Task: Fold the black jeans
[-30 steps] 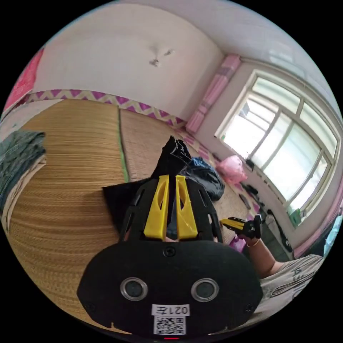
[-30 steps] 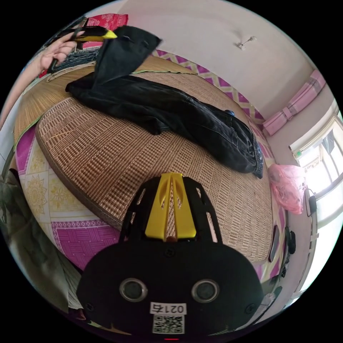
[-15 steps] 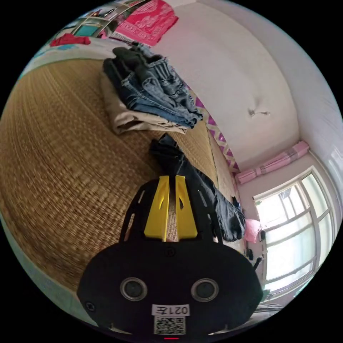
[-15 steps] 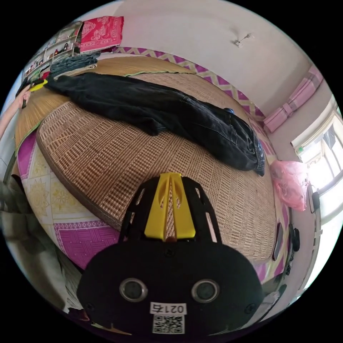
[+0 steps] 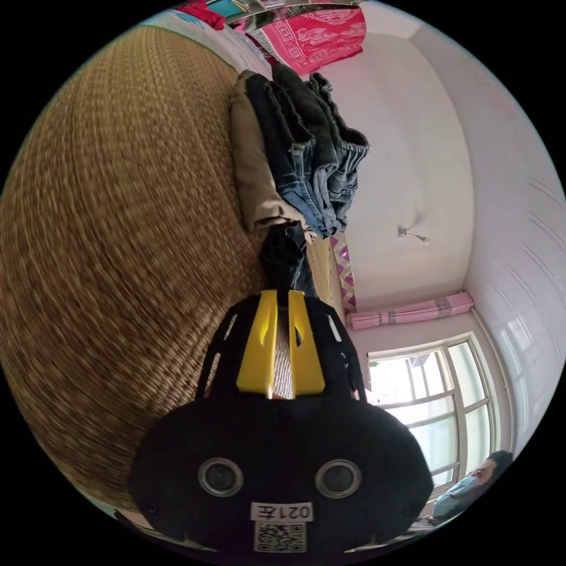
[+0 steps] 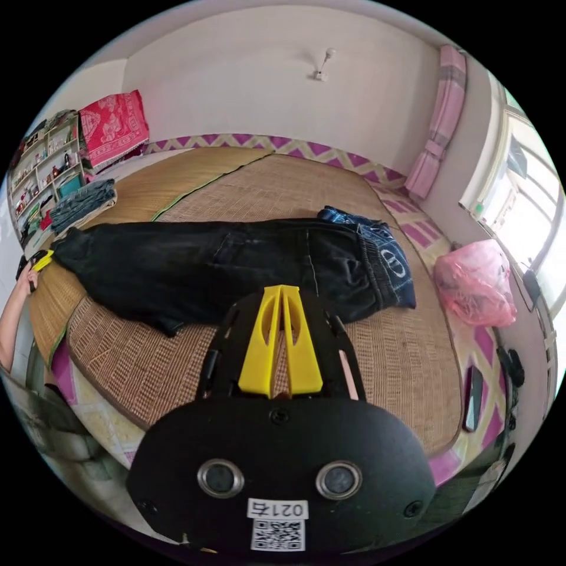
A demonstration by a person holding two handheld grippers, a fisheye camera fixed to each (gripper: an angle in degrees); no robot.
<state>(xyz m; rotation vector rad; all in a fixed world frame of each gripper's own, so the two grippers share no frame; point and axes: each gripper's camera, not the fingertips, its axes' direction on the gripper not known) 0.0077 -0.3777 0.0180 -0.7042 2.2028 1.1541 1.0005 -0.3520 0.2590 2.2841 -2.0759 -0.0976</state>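
The black jeans (image 6: 236,265) lie stretched out flat across the woven mat (image 6: 383,354), waist towards the window side. My left gripper (image 6: 40,258), held by a person's hand (image 6: 20,289), is at the far end of the leg. In the left gripper view the left gripper (image 5: 283,293) has its yellow jaws pinched on the bunched black hem (image 5: 283,256), low over the mat (image 5: 118,236). My right gripper (image 6: 282,289) is shut with nothing in it, hovering in front of the jeans' middle.
A stack of folded clothes (image 5: 295,159) sits just beyond the hem and appears as the folded stack (image 6: 82,203) in the right gripper view. A blue garment (image 6: 392,262) lies under the waist. A pink bag (image 6: 477,283) and a dark flat object (image 6: 473,389) lie near the mat's edge. A person (image 5: 477,477) is by the window.
The left gripper has lowered the lifted leg and drawn it out straight on the mat, still holding the hem. The right gripper stays shut; its view has swung to face the jeans.
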